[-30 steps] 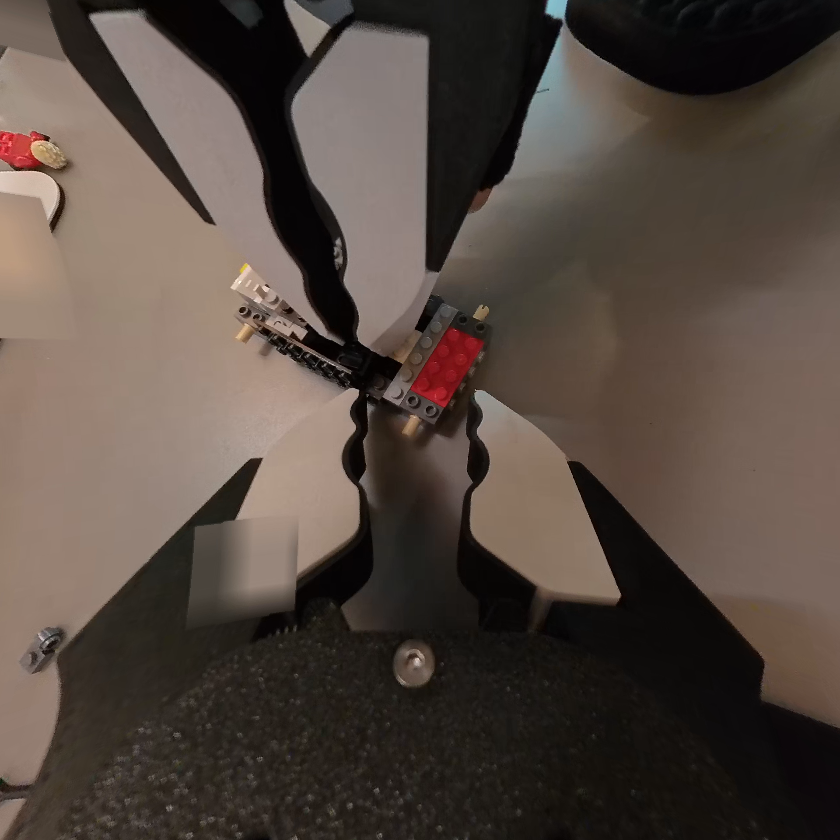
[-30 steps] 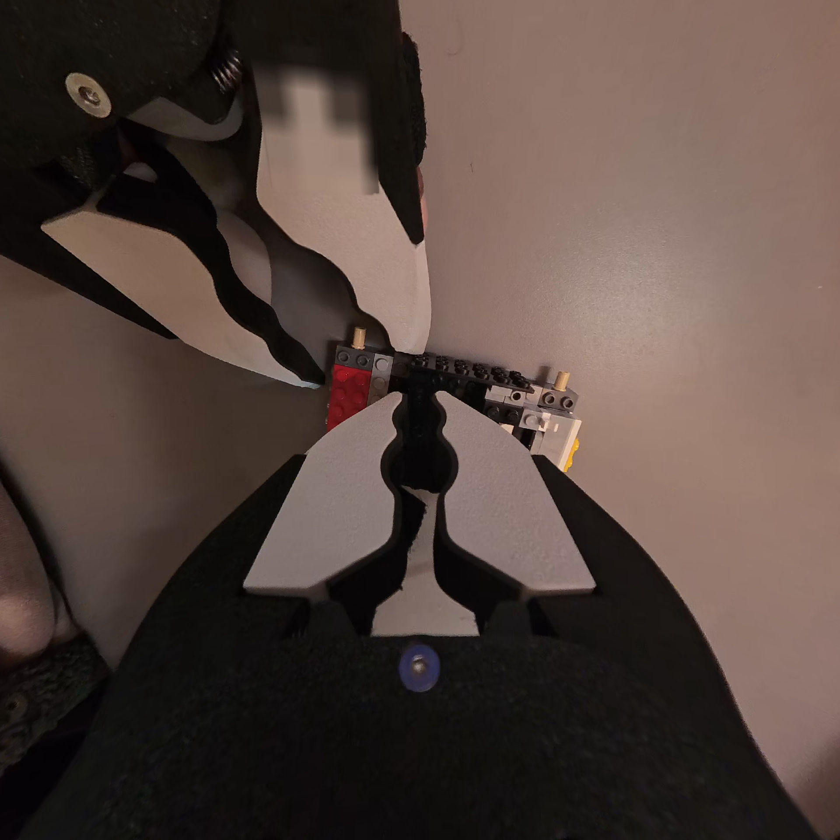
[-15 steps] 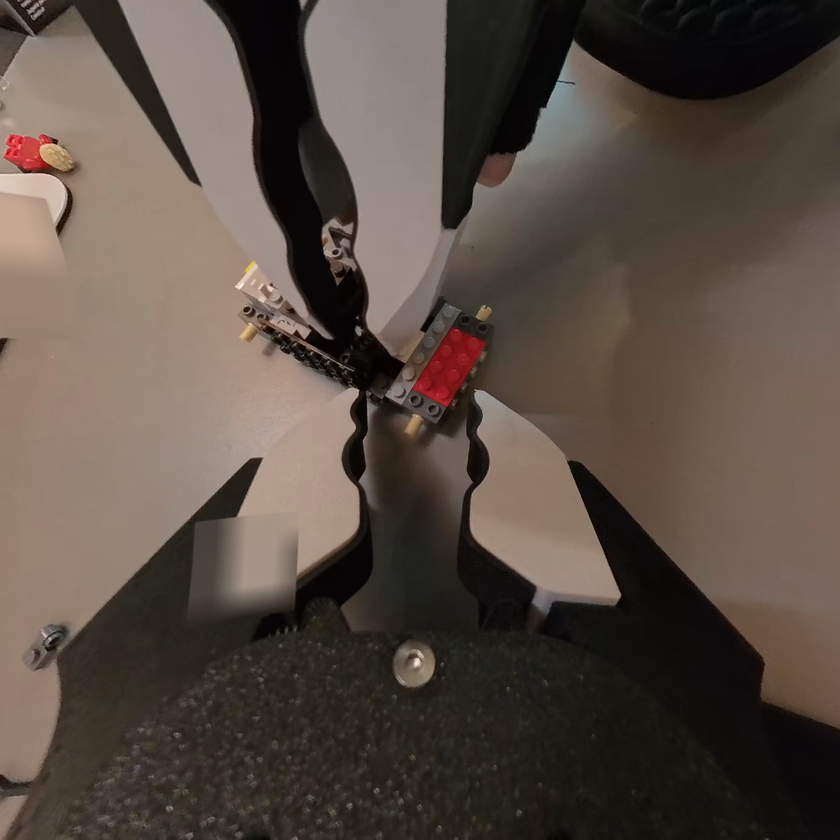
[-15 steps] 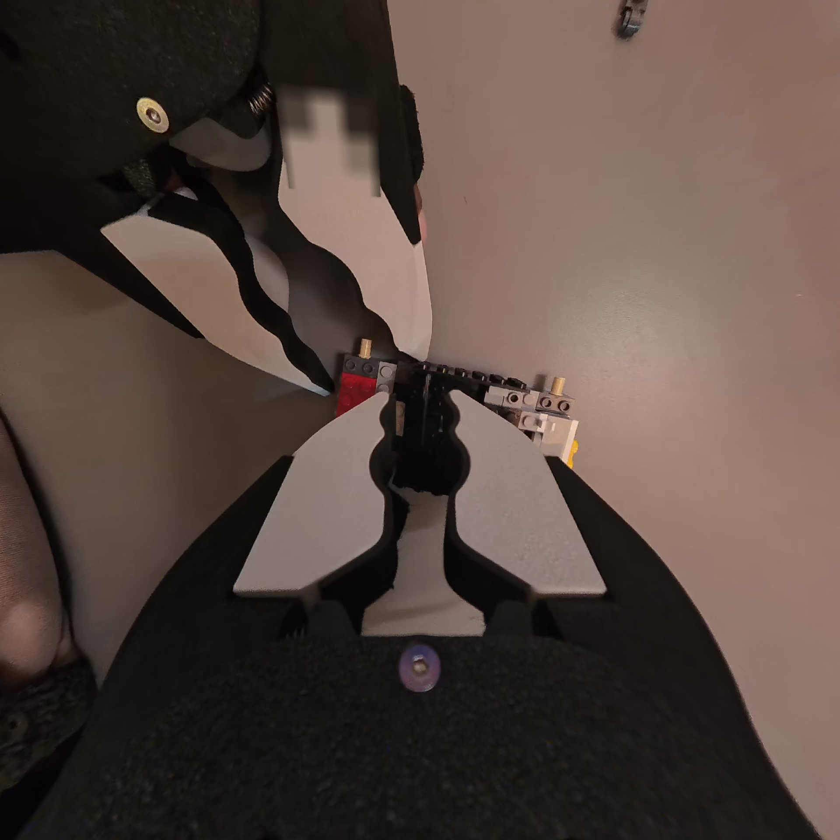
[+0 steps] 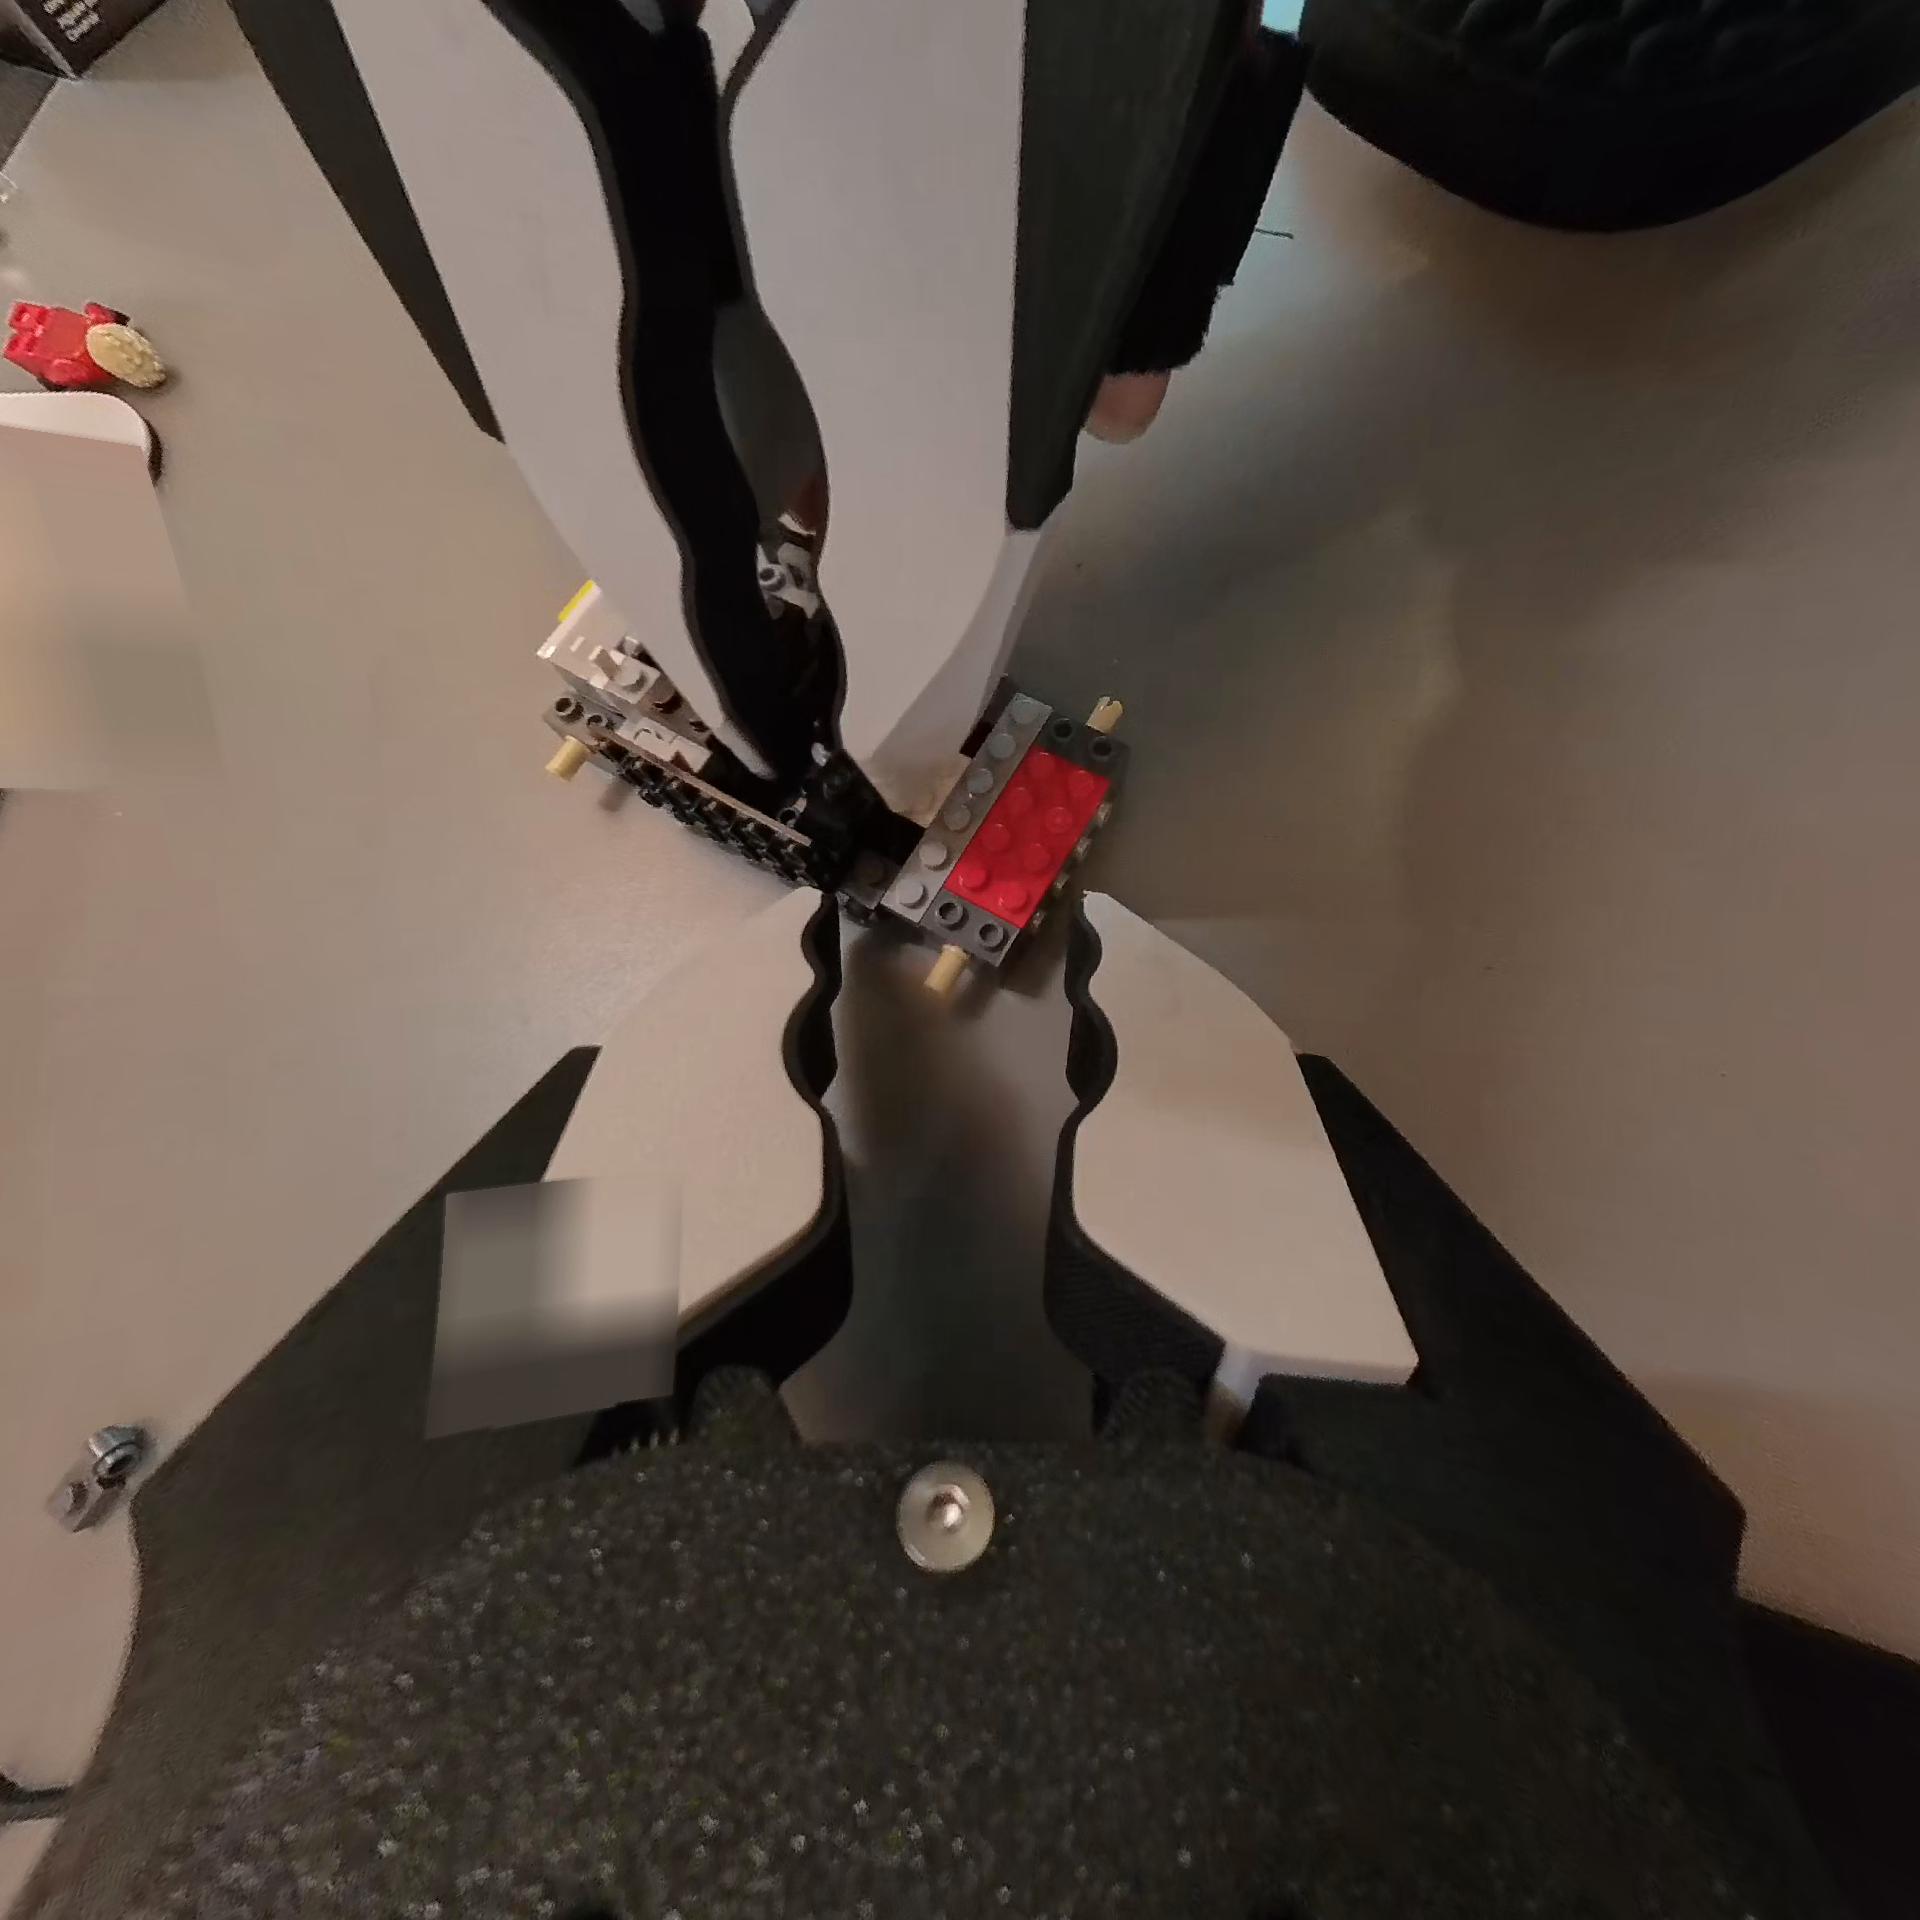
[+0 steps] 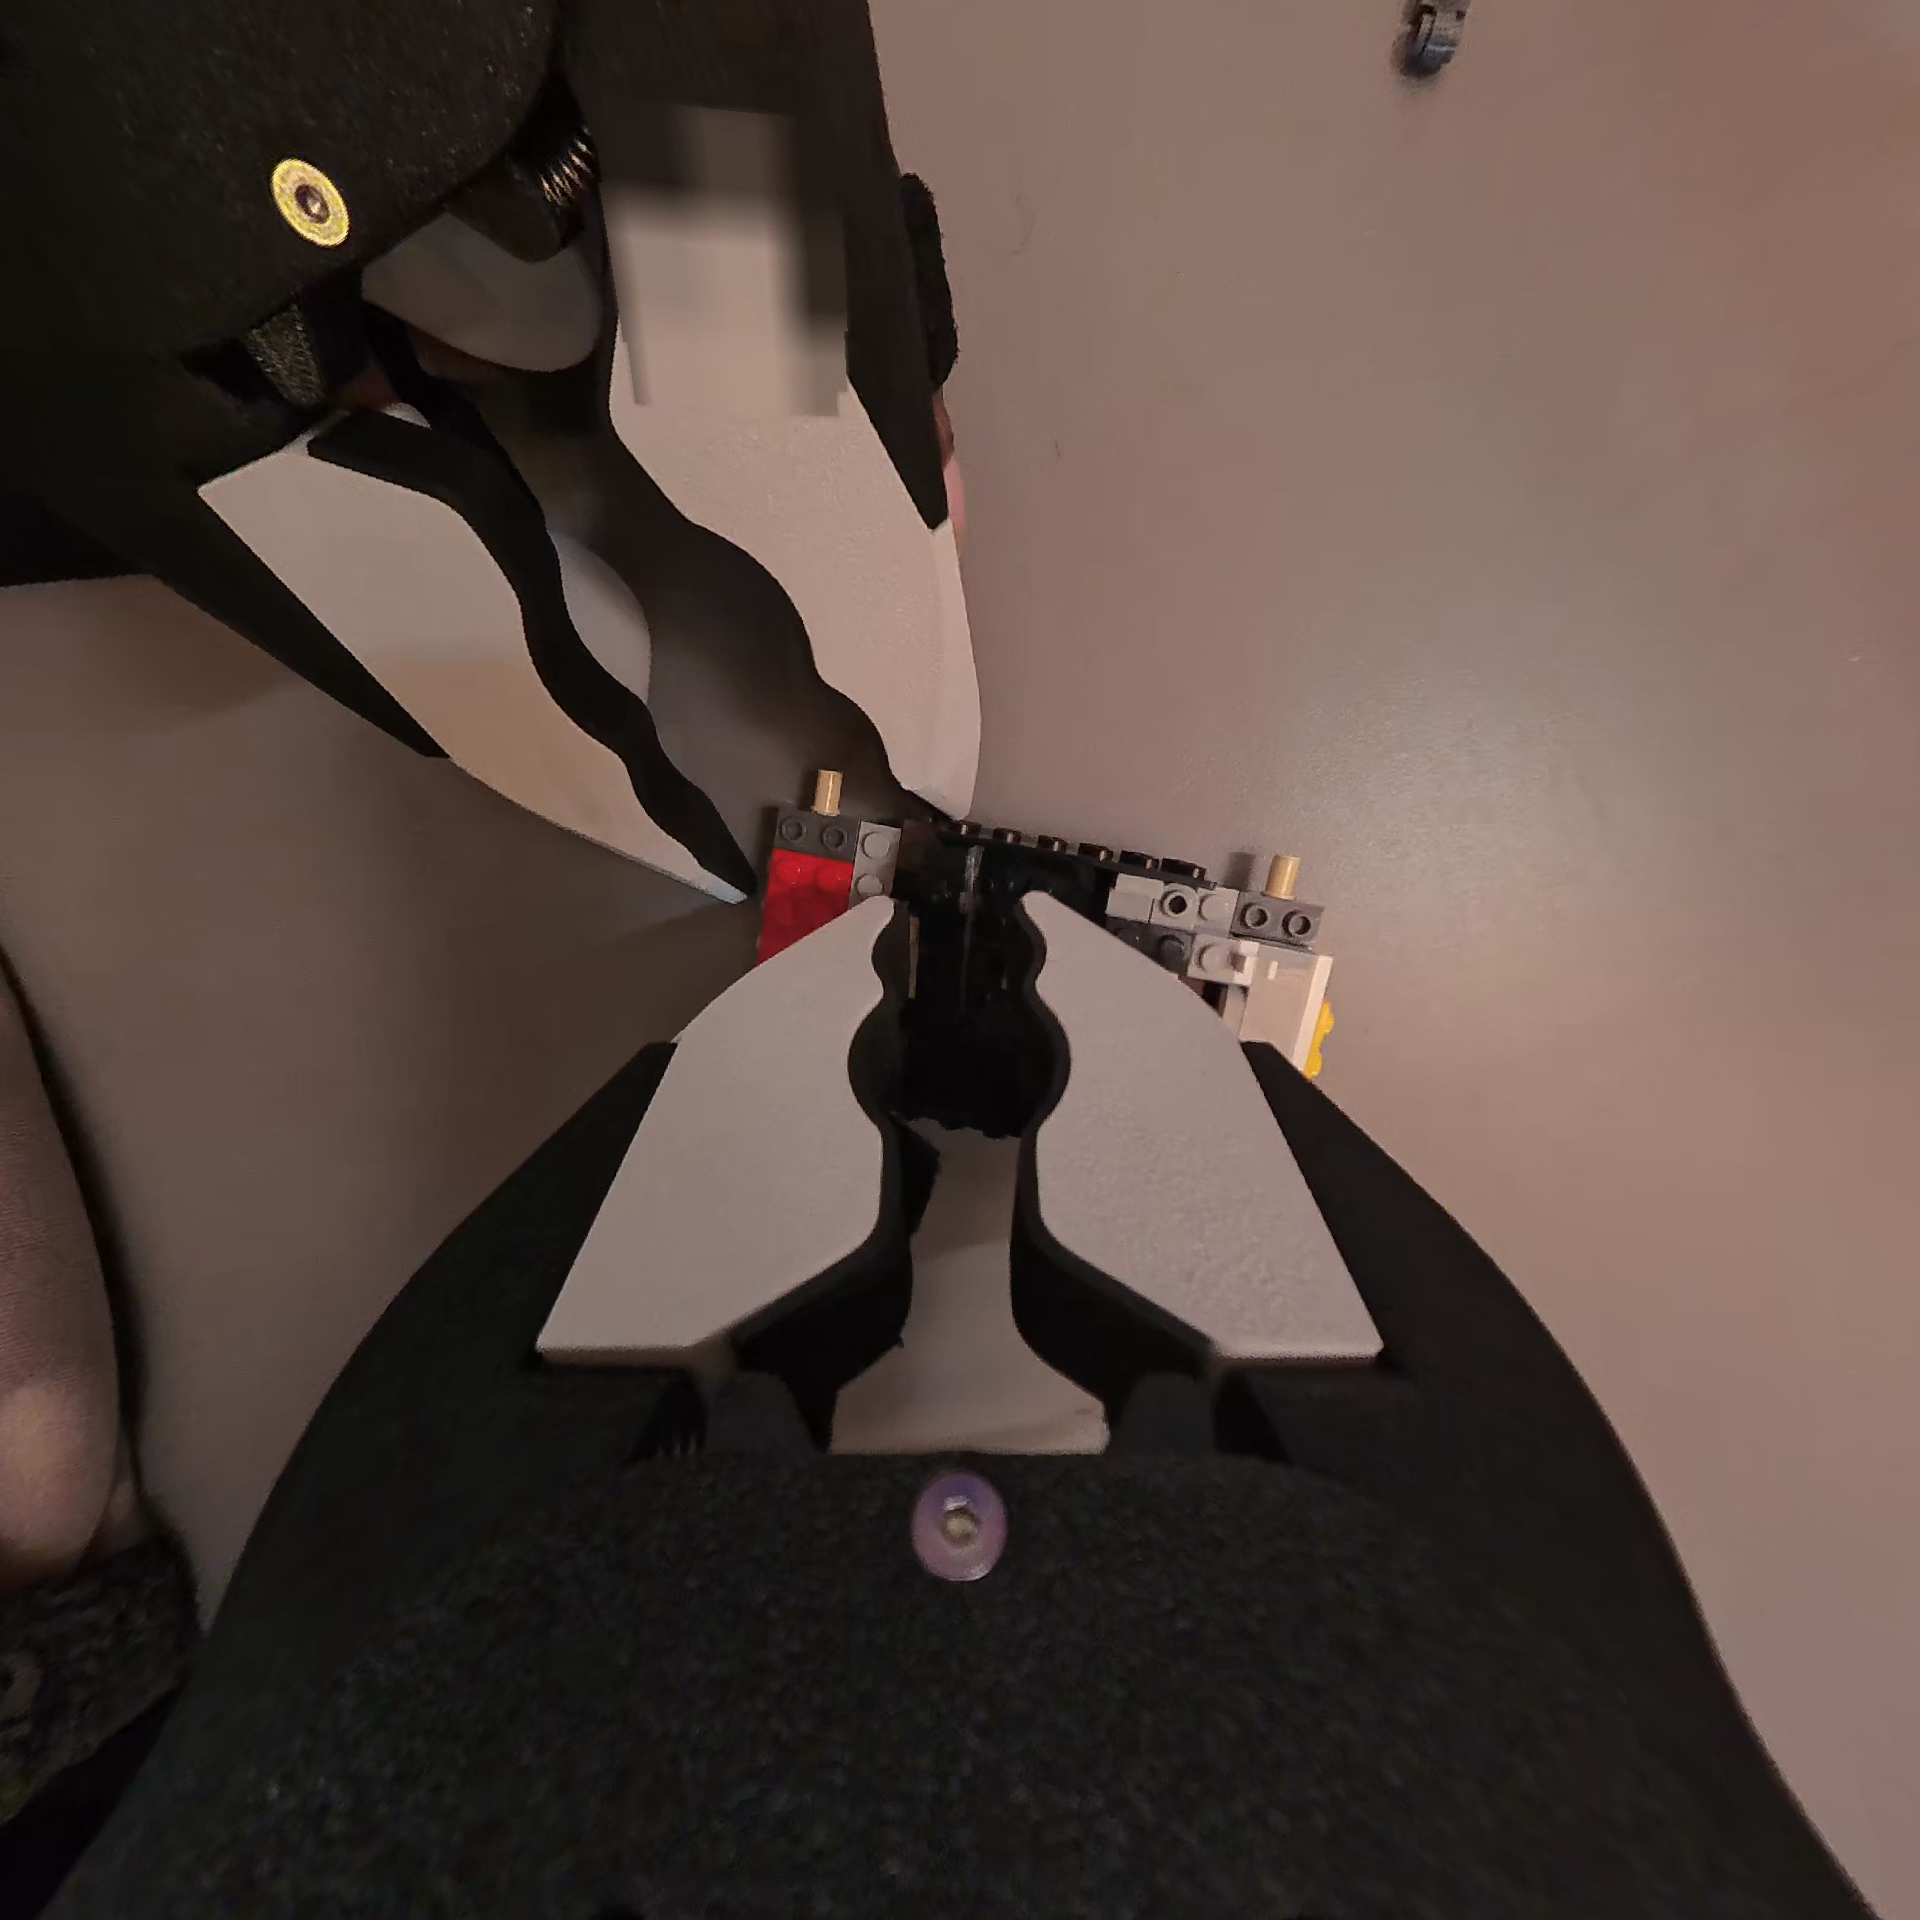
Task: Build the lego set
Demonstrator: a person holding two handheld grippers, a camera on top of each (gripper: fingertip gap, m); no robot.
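Right hand-held gripper [image 6: 961,914] tips hiding lego build [image 6: 1174,914] mid-section

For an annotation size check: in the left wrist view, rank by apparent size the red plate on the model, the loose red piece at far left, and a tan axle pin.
1. red plate
2. loose red piece, though farther off, so unsure
3. tan axle pin

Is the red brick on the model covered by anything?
No, the red brick lies bare on top of the model, its studs showing, just ahead of the open left gripper.
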